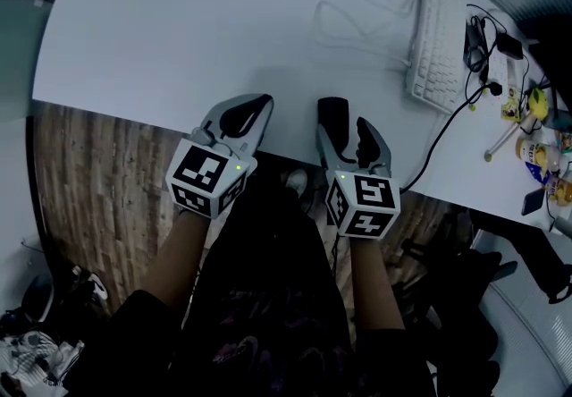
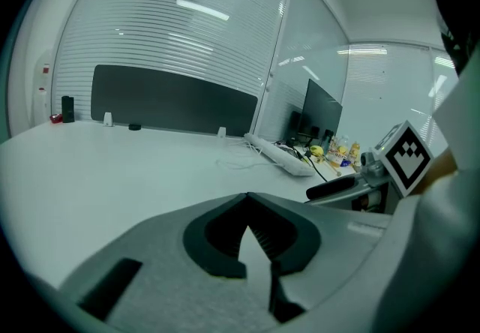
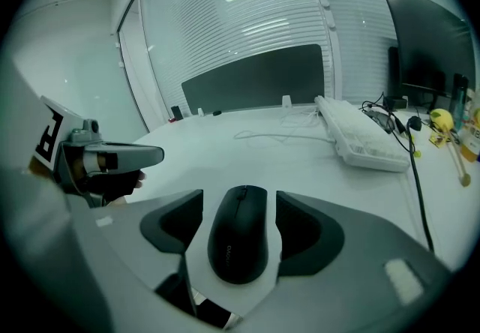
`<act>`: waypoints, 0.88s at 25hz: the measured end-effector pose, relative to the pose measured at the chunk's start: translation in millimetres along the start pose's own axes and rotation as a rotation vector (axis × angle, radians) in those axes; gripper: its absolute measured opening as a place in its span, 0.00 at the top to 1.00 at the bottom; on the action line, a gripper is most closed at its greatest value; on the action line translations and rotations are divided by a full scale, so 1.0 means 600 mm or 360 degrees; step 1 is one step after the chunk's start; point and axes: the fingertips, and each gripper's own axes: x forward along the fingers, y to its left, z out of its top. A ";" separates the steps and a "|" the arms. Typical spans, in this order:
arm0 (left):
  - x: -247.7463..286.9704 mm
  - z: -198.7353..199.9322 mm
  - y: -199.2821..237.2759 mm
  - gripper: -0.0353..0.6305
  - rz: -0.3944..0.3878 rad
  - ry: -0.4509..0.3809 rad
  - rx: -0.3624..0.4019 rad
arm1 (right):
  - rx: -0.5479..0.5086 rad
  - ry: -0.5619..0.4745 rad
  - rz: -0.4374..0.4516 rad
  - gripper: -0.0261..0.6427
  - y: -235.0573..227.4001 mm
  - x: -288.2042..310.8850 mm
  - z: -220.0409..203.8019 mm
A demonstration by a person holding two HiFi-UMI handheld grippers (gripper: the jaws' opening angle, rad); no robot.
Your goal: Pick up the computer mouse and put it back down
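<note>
Smooth white desk (image 1: 179, 29), rounded matte black mouse (image 3: 238, 245) between parted right claw (image 3: 240, 205), left claw (image 2: 247, 200) together.

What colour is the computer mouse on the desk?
Black, with a matte finish; the computer mouse shows best in the right gripper view.

No text can be read with any certainty. A short line of faint print runs along the back of the computer mouse (image 3: 238, 243), too small and dim to make out. The near-left marker cube (image 1: 207, 175) and the near-right marker cube (image 1: 364, 202) carry only black-and-white square patterns, with no letters or numbers. The label on a bottle (image 1: 534, 154) at the far right is blurred.
</note>
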 end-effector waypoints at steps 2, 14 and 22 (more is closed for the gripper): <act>0.003 -0.010 0.004 0.94 -0.0004 0.0014 -0.0009 | -0.0006 0.0017 -0.0010 0.48 -0.001 0.011 -0.006; 0.020 -0.038 0.014 0.94 -0.0034 0.0059 -0.0062 | 0.0002 0.0108 -0.0045 0.44 -0.002 0.051 -0.031; 0.027 -0.041 0.021 0.94 -0.0040 0.0075 -0.0078 | -0.0030 0.0149 -0.0085 0.47 -0.001 0.064 -0.035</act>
